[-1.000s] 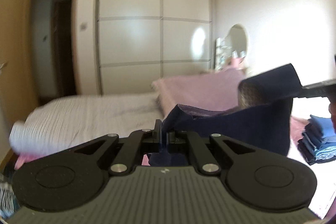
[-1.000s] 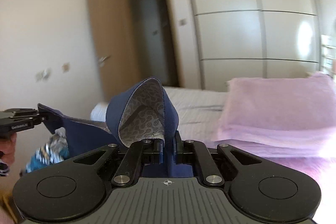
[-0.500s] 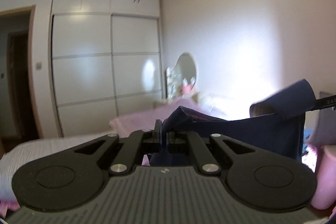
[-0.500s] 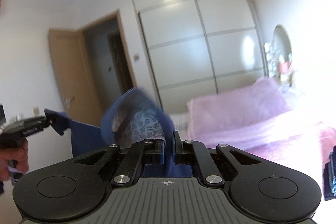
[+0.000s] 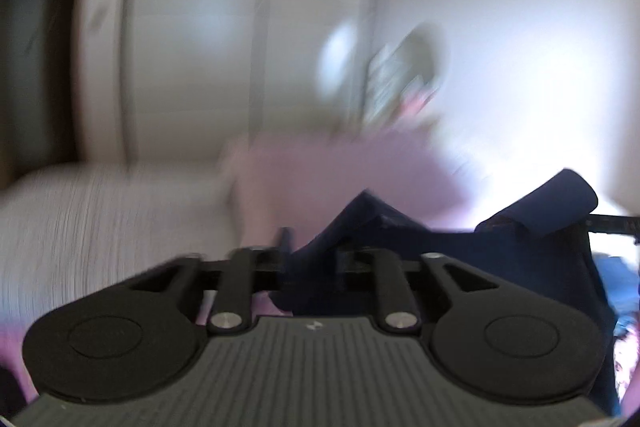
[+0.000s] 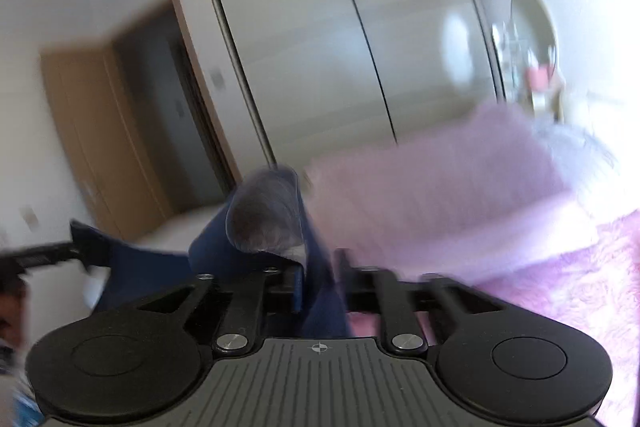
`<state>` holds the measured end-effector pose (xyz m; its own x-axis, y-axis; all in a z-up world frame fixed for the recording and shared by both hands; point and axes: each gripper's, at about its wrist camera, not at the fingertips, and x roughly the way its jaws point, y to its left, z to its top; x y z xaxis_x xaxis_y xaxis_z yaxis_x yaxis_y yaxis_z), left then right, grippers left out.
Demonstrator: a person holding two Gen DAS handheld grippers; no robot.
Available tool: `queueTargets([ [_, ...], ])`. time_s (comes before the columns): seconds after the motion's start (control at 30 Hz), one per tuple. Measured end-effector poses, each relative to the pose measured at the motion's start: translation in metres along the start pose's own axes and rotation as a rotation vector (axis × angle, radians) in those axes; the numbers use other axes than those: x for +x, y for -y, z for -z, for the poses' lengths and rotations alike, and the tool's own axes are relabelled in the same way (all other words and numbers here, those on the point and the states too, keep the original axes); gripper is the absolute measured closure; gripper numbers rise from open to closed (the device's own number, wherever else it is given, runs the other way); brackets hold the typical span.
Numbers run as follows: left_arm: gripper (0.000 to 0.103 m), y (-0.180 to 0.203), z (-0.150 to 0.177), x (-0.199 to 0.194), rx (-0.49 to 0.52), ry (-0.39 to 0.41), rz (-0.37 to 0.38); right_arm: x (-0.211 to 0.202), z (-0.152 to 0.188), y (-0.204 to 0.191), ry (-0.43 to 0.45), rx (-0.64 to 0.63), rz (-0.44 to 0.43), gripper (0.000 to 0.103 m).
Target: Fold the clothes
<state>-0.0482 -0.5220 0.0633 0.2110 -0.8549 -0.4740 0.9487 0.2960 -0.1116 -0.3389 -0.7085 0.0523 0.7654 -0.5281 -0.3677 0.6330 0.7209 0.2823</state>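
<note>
We have a navy garment (image 5: 460,259) stretched in the air between the two hand-held grippers, above the bed (image 6: 540,291). Left hand-held gripper (image 5: 310,255) has its fingers apart, with a navy corner bunched up between them; contact is blurred, so we cannot tell if it is pinching. Right hand-held gripper (image 6: 320,271) looks the same: fingers spread, a fold of cloth running down through the gap, its pale patterned inside (image 6: 264,219) showing; grip unclear too. In each view the other gripper shows at the frame edge with the far corner at its tip. Pink blanket (image 6: 440,195) covers the bed behind, white striped bedding (image 5: 100,227) to the left. White wardrobe (image 6: 320,47), open brown door (image 6: 100,131) and an oval mirror (image 6: 532,27) beyond. Both views heavily motion-blurred.
</note>
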Motion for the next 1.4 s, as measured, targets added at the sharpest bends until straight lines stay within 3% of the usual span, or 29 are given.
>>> queueTargets([
  [0.03, 0.079, -0.005, 0.017, 0.032, -0.046, -0.067, -0.039, 0.028, 0.015, 0.016, -0.04, -0.032, 0.049, 0.044],
  [0.1, 0.077, -0.013, 0.058, 0.076, -0.115, -0.176, -0.098, 0.069, 0.049, 0.045, -0.118, -0.044, 0.086, 0.041],
  [0.2, 0.067, -0.023, 0.141, 0.094, -0.187, -0.346, -0.143, 0.084, 0.105, 0.075, -0.228, 0.018, 0.063, 0.041],
  [0.3, 0.068, -0.028, 0.224, 0.078, -0.252, -0.515, -0.19, 0.083, 0.157, 0.097, -0.376, 0.054, 0.059, 0.041],
  [0.43, 0.067, -0.011, 0.31, 0.052, -0.247, -0.698, -0.173, 0.051, 0.213, 0.108, -0.535, 0.122, 0.081, 0.041],
  [0.5, 0.064, -0.001, 0.337, 0.039, -0.236, -0.763, -0.151, 0.035, 0.235, 0.111, -0.605, 0.157, 0.101, 0.041],
  [0.7, 0.06, 0.02, 0.384, -0.006, -0.262, -0.813, -0.033, 0.002, 0.271, 0.091, -0.73, 0.22, 0.141, 0.041],
  [0.77, 0.051, 0.025, 0.397, -0.009, -0.27, -0.826, 0.005, 0.004, 0.28, 0.071, -0.761, 0.184, 0.111, 0.041],
  [0.93, 0.049, 0.042, 0.432, -0.017, -0.32, -0.864, 0.118, -0.007, 0.306, 0.02, -0.812, 0.094, 0.023, 0.03],
  [1.0, 0.053, 0.05, 0.445, -0.018, -0.329, -0.88, 0.141, -0.002, 0.313, 0.007, -0.822, 0.087, 0.004, 0.03],
  [1.1, 0.072, 0.063, 0.459, -0.018, -0.331, -0.902, 0.174, 0.007, 0.316, -0.015, -0.816, 0.049, -0.03, 0.03],
  [1.17, 0.091, 0.069, 0.459, -0.022, -0.335, -0.886, 0.192, 0.025, 0.309, -0.032, -0.786, -0.022, -0.071, 0.03],
  [1.23, 0.091, 0.074, 0.457, -0.028, -0.331, -0.856, 0.2, 0.057, 0.299, -0.054, -0.75, -0.101, -0.111, 0.023],
  [1.3, 0.089, 0.073, 0.458, -0.029, -0.351, -0.839, 0.187, 0.093, 0.29, -0.073, -0.719, -0.151, -0.141, 0.016],
  [1.4, 0.069, 0.071, 0.461, -0.027, -0.395, -0.811, 0.158, 0.157, 0.288, -0.104, -0.716, -0.208, -0.177, 0.015],
])
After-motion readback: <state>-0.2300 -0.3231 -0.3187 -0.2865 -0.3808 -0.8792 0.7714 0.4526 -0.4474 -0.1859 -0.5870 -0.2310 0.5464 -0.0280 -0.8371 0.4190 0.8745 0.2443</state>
